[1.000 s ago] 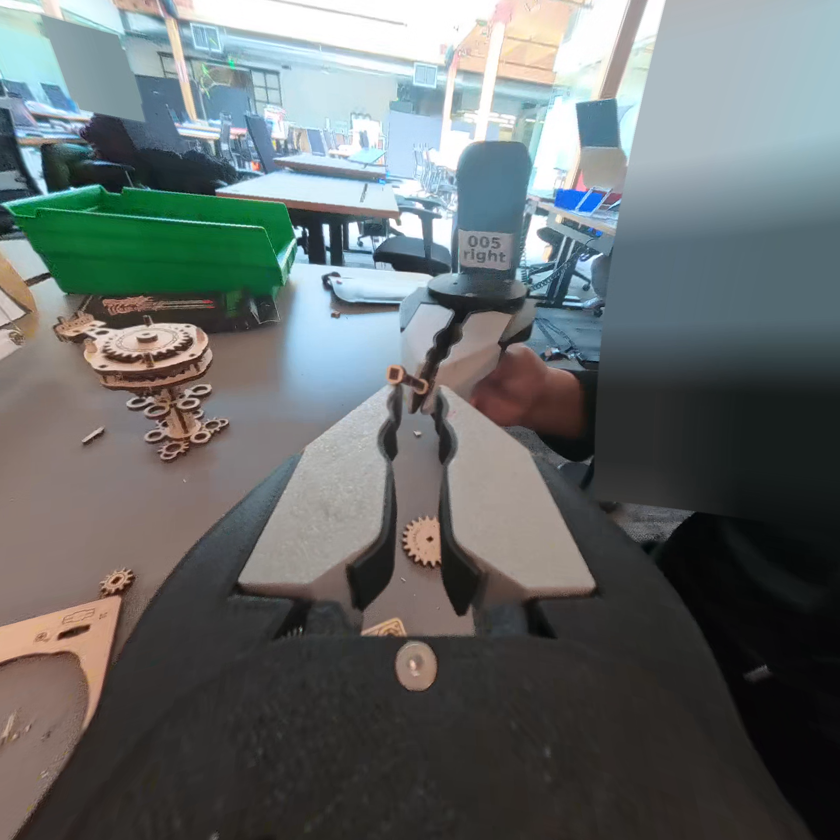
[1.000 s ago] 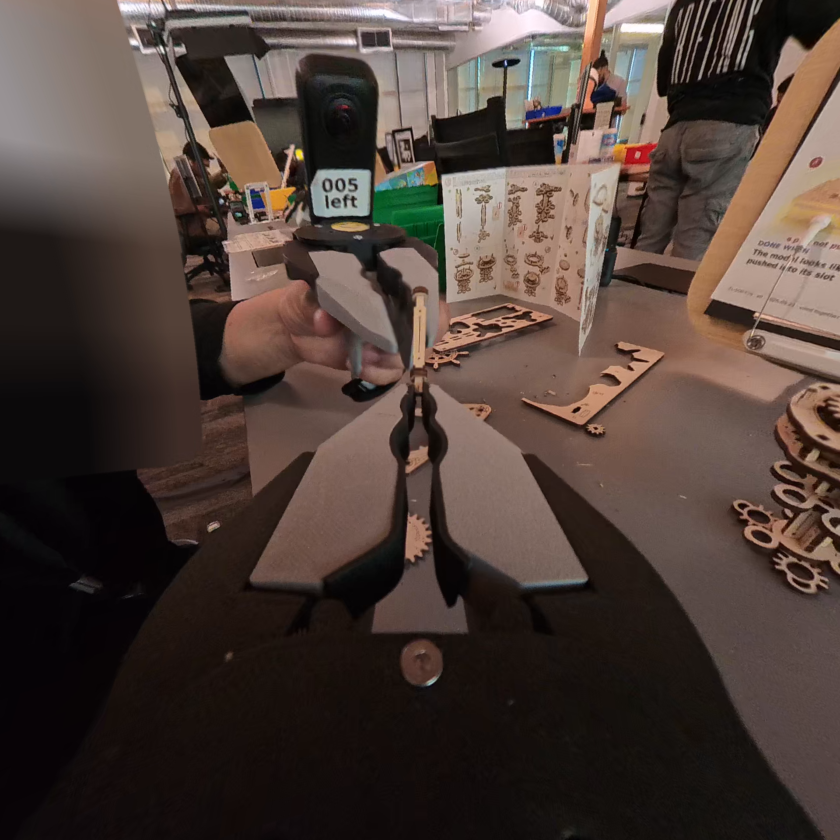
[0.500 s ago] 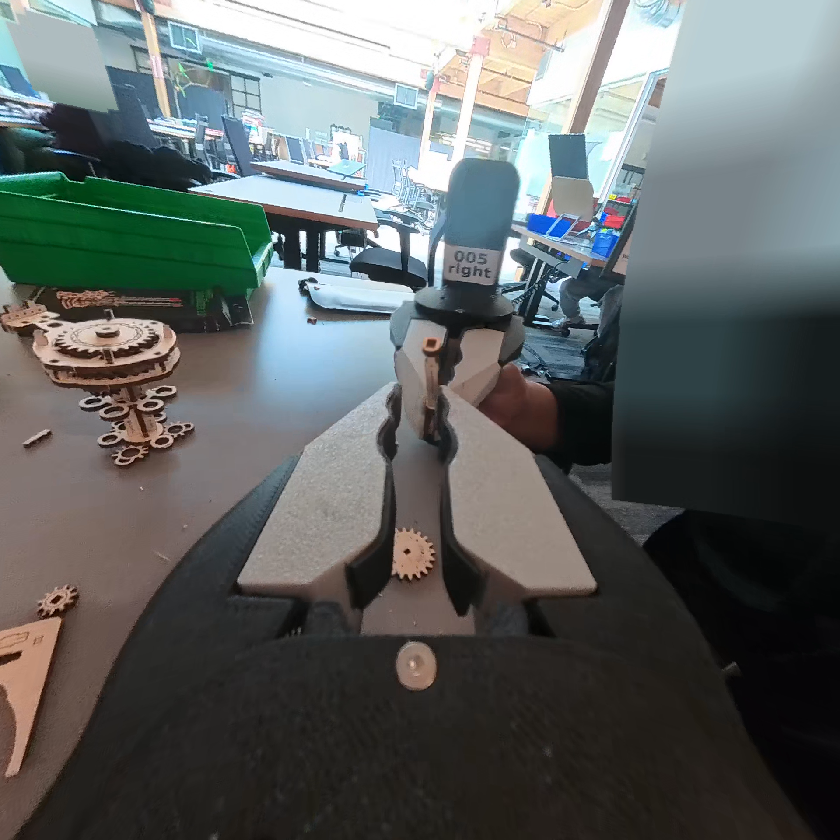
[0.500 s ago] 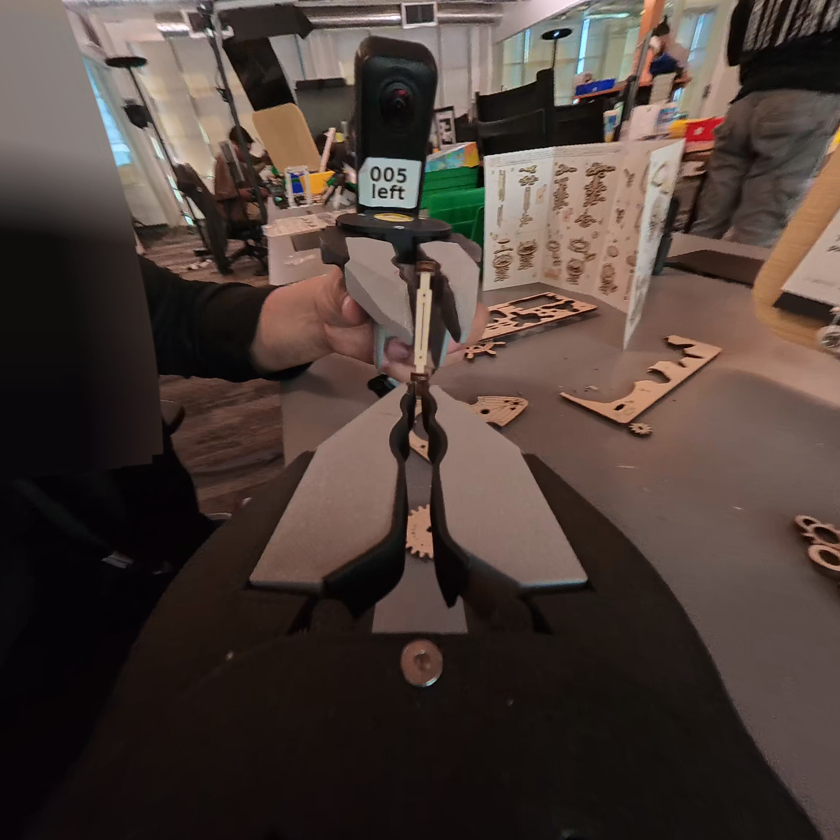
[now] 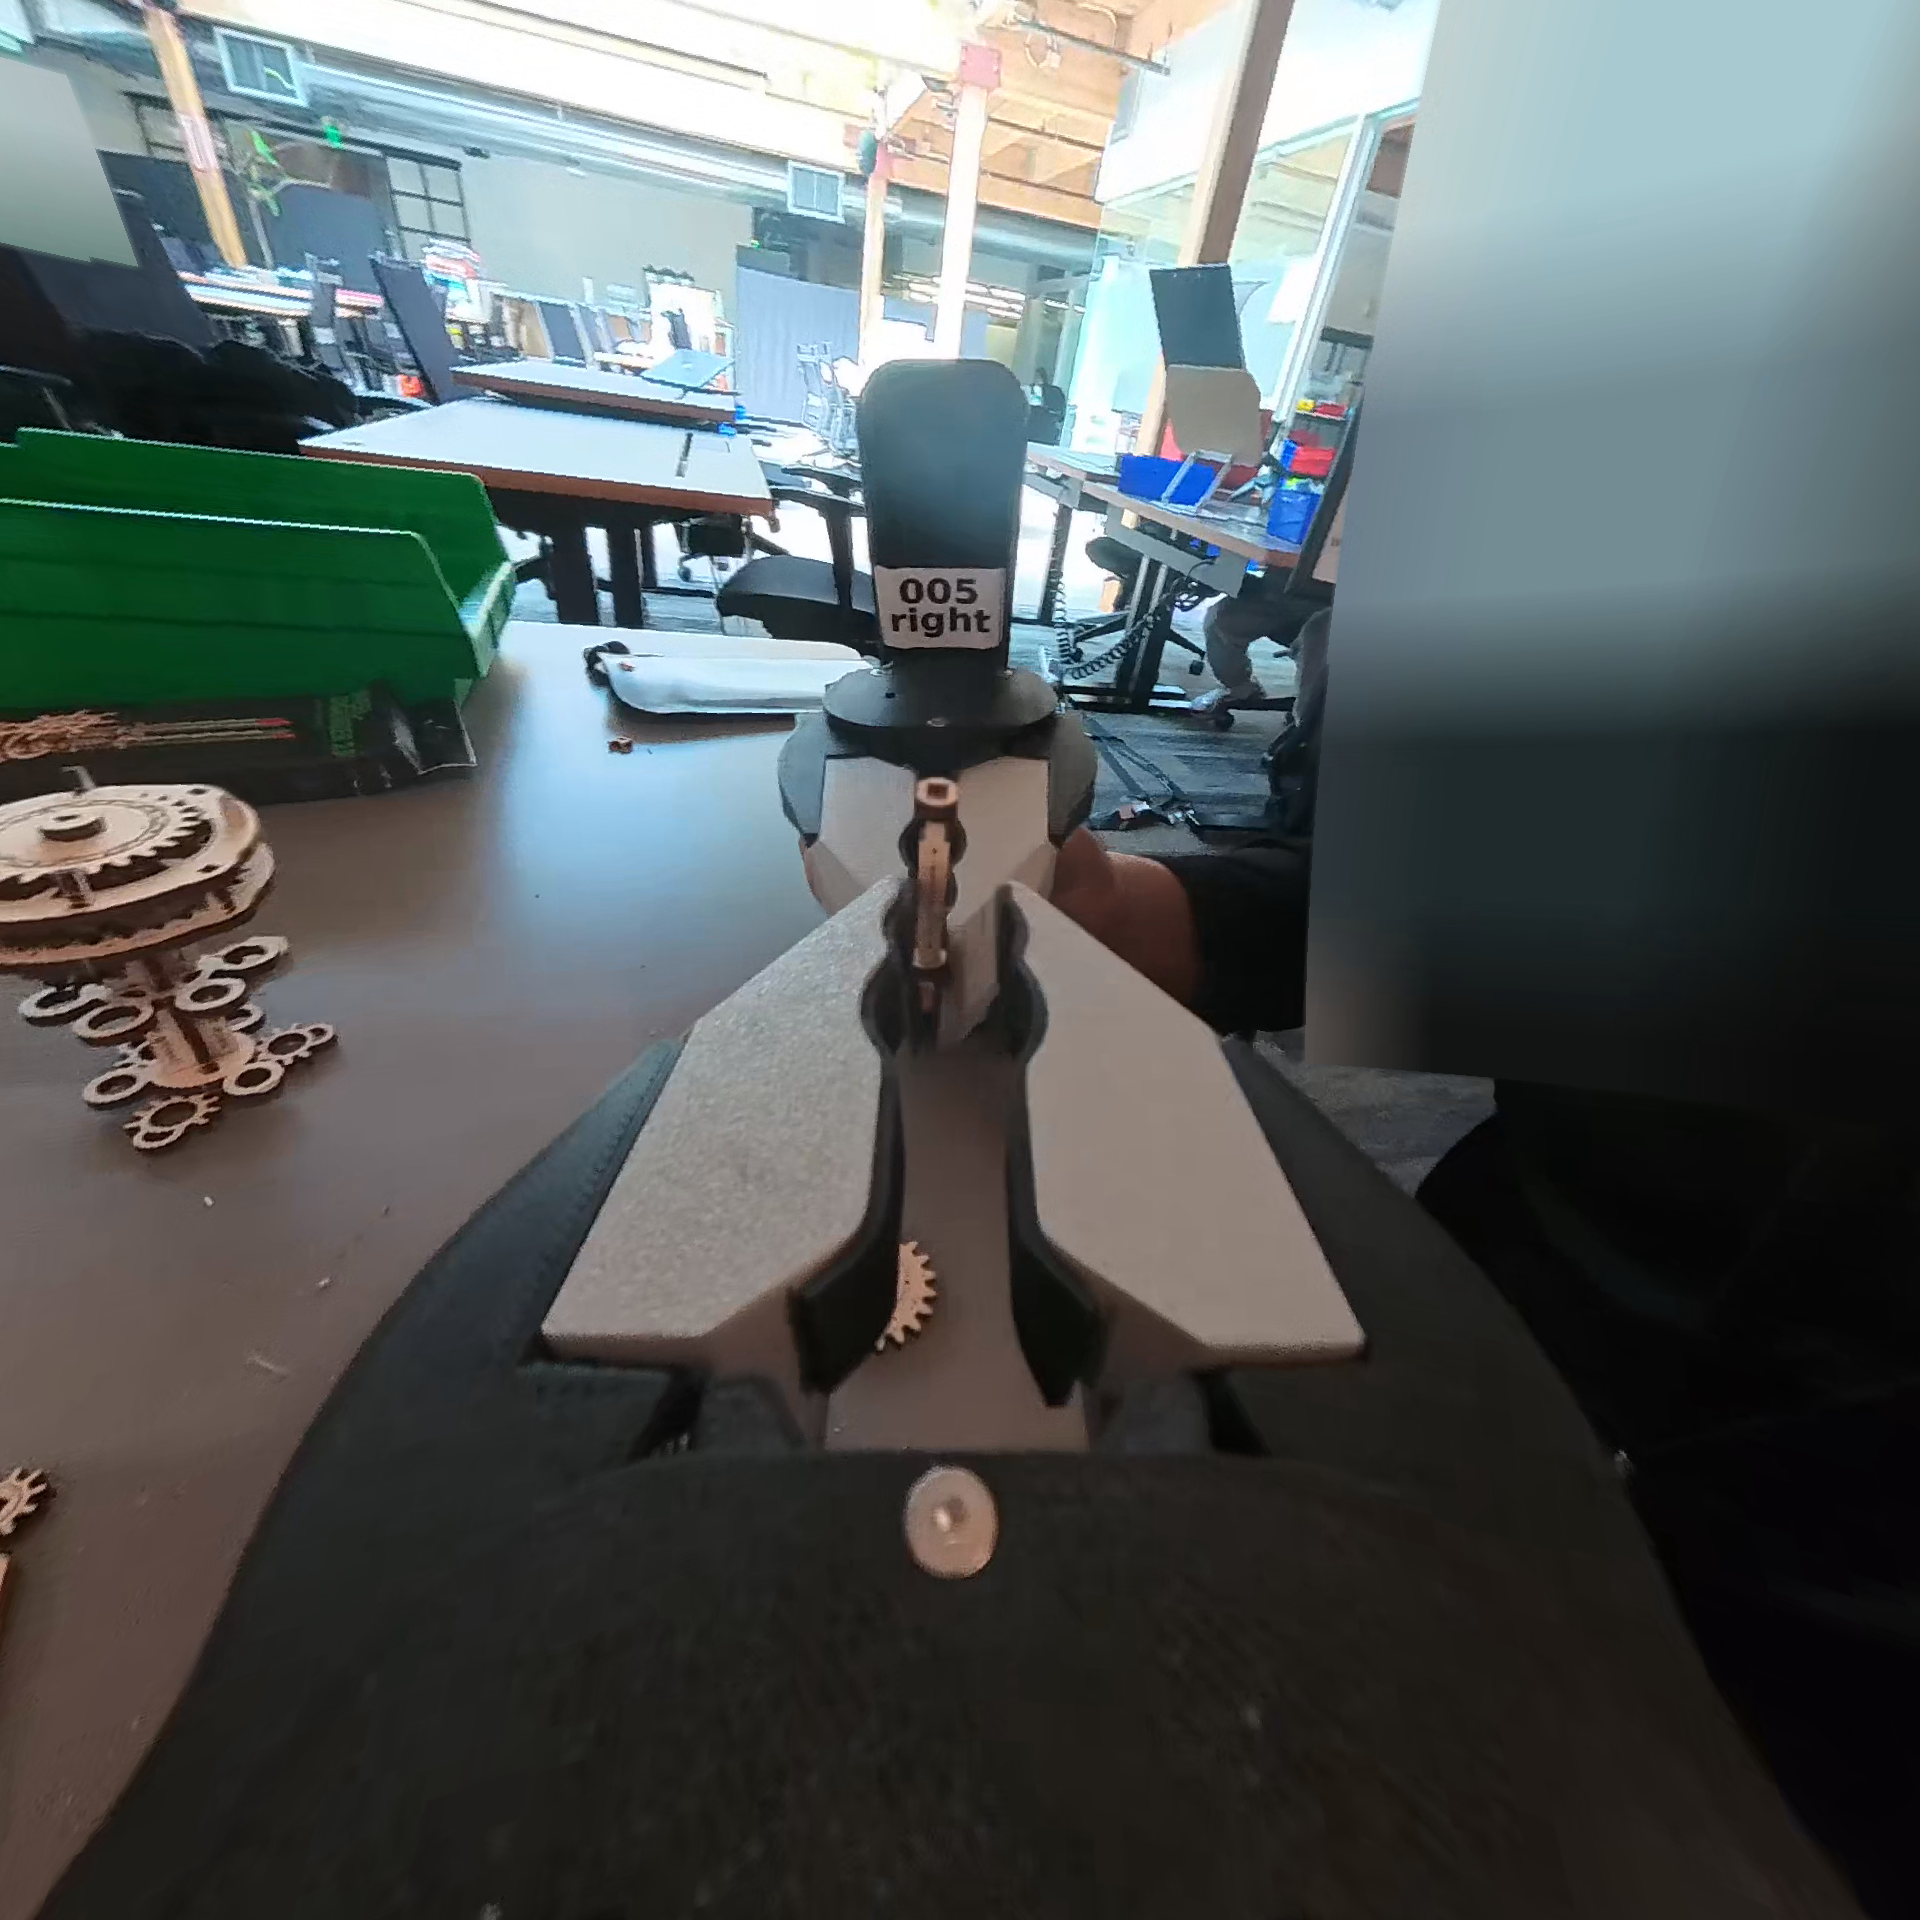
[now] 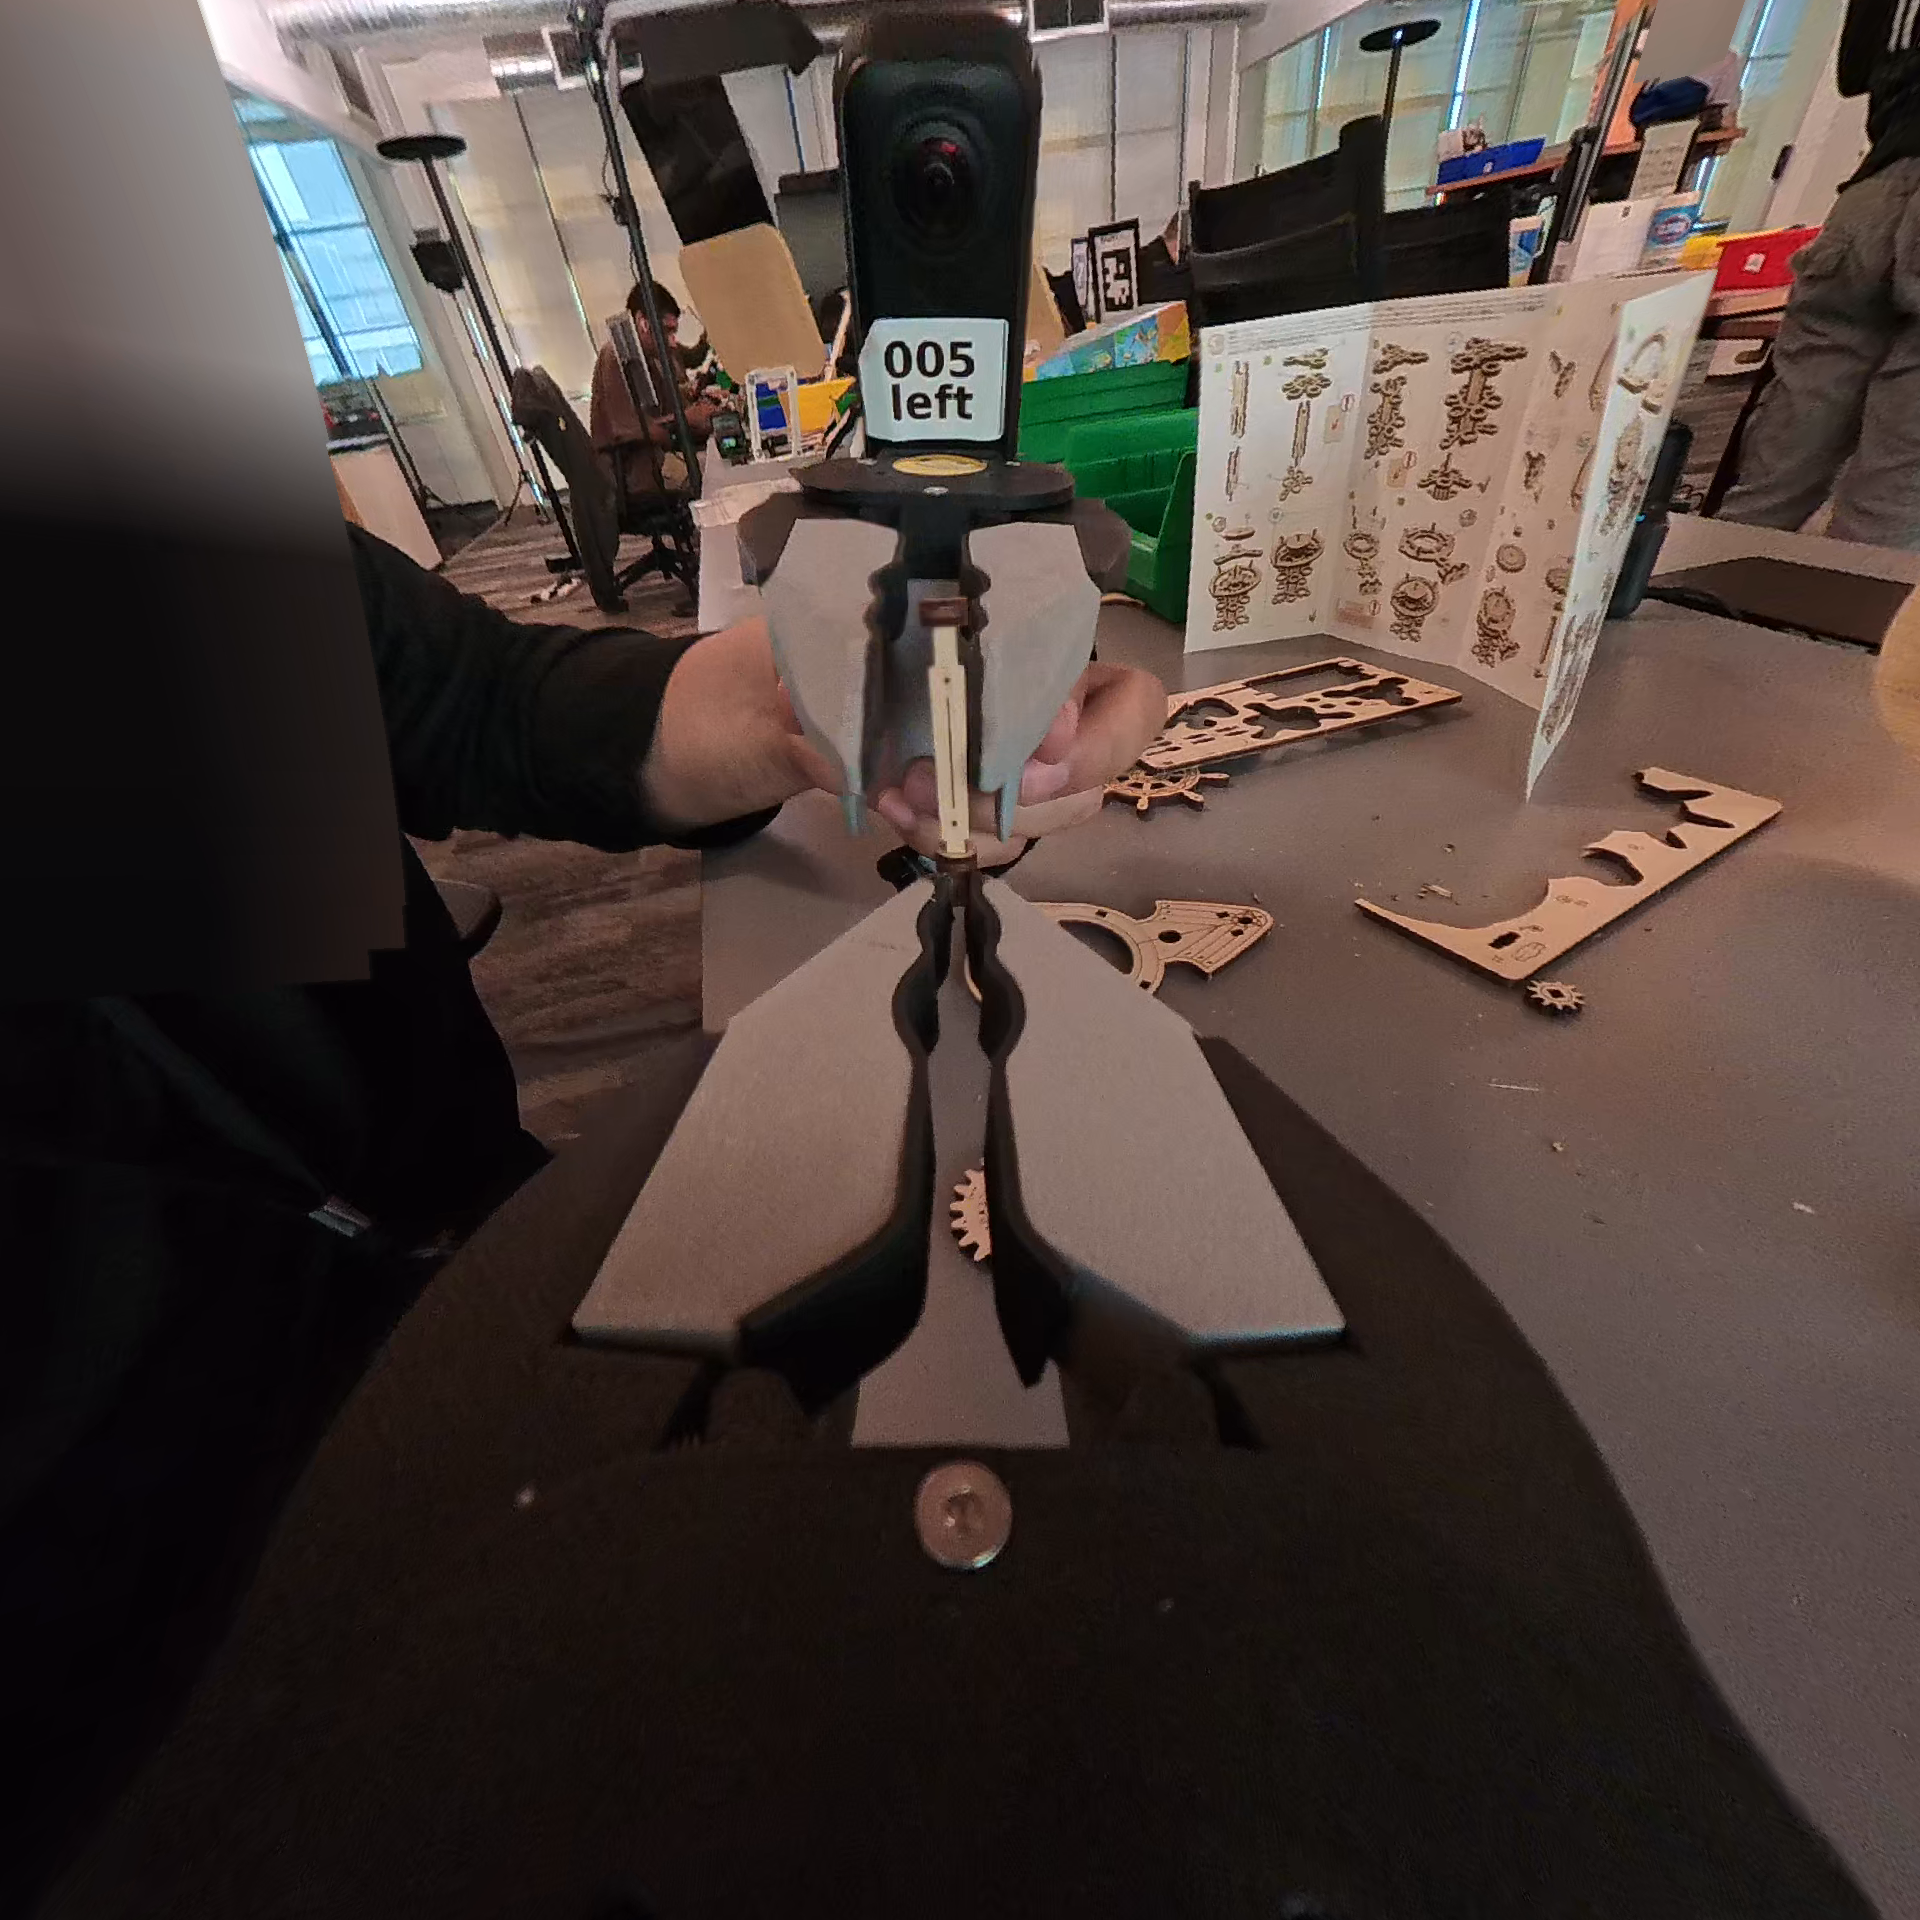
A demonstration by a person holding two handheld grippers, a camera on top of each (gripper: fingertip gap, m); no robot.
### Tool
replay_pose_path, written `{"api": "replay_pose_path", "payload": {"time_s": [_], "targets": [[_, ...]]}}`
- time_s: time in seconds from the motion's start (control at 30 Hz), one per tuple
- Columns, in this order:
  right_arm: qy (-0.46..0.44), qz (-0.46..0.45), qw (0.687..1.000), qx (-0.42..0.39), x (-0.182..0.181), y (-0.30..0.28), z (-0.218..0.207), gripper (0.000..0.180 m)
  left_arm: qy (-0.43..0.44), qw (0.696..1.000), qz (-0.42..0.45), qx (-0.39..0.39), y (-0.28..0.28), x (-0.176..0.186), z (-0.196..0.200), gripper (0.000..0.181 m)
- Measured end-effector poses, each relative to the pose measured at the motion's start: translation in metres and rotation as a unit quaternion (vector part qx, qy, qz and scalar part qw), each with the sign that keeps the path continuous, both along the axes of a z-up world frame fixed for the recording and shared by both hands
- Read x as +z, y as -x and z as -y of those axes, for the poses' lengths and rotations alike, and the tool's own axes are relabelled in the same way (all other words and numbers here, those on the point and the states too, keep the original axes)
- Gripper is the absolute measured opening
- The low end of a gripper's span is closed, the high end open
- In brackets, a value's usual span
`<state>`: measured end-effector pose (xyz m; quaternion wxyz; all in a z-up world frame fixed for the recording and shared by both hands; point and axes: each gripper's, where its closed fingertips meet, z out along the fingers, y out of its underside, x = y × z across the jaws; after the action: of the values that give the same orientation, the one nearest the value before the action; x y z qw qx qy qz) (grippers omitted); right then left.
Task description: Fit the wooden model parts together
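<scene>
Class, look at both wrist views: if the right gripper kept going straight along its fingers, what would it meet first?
Most likely the left gripper, which faces it head-on just past the right gripper. The thin wooden stick bridges both, so it would be pushed deeper first; exact depth is unclear.

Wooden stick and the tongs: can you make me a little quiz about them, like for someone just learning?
1. True or false: the left tongs are clamped shut on the wooden stick.
2. Which thing stands upright on the table? A) folded leaflet B) teapot C) ball
3. Fill in: the gear model stands in front of the ___ bin.
Key: 1 false, they are open around it; the right tongs grip its lower end. 2 A. 3 green.
</scene>
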<state>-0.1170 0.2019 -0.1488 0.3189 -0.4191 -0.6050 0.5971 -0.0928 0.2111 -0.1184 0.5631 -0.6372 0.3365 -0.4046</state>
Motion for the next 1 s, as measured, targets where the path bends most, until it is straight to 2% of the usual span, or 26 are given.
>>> {"api": "replay_pose_path", "payload": {"time_s": [0.13, 0.2, 0.27, 0.33, 0.4, 0.5, 0.6, 0.77, 0.83, 1.0], "targets": [[-0.032, -0.010, 0.999, -0.002, 0.000, 0.000, 0.004, 0.000, -0.016, 1.000, -0.016, -0.010, -0.005, -0.001, 0.006, 0.014], [-0.031, -0.013, 0.999, 0.007, 0.001, -0.001, 0.007, 0.000, -0.025, 0.999, -0.027, -0.005, -0.003, 0.000, 0.006, 0.003], [-0.021, -0.003, 1.000, 0.009, 0.000, 0.001, 0.008, 0.000, -0.024, 0.999, -0.037, 0.000, -0.001, -0.002, 0.003, 0.003], [0.000, 0.011, 1.000, 0.008, -0.002, 0.001, 0.003, 0.003, 0.013, 1.000, -0.026, 0.009, 0.004, -0.004, -0.002, 0.003], [0.031, 0.012, 0.999, 0.013, 0.002, -0.004, -0.005, 0.016, 0.057, 0.998, 0.001, 0.022, 0.011, -0.005, -0.010, 0.003], [0.071, -0.006, 0.997, 0.002, 0.012, -0.016, -0.026, 0.008, 0.104, 0.994, 0.017, 0.032, 0.020, -0.013, -0.017, 0.003], [0.086, 0.010, 0.996, -0.028, 0.012, -0.019, -0.041, 0.007, 0.134, 0.990, 0.007, 0.037, 0.023, -0.024, -0.020, 0.003], [0.139, 0.048, 0.988, -0.036, 0.013, -0.015, -0.044, 0.004, 0.207, 0.978, 0.034, 0.010, 0.016, -0.037, -0.024, 0.003], [0.167, 0.080, 0.982, -0.039, 0.008, -0.011, -0.043, 0.002, 0.248, 0.966, 0.076, -0.013, 0.012, -0.036, -0.024, 0.002], [0.198, 0.123, 0.972, -0.042, -0.001, -0.003, -0.039, 0.015, 0.313, 0.938, 0.145, -0.046, 0.005, -0.028, -0.026, 0.002]]}}
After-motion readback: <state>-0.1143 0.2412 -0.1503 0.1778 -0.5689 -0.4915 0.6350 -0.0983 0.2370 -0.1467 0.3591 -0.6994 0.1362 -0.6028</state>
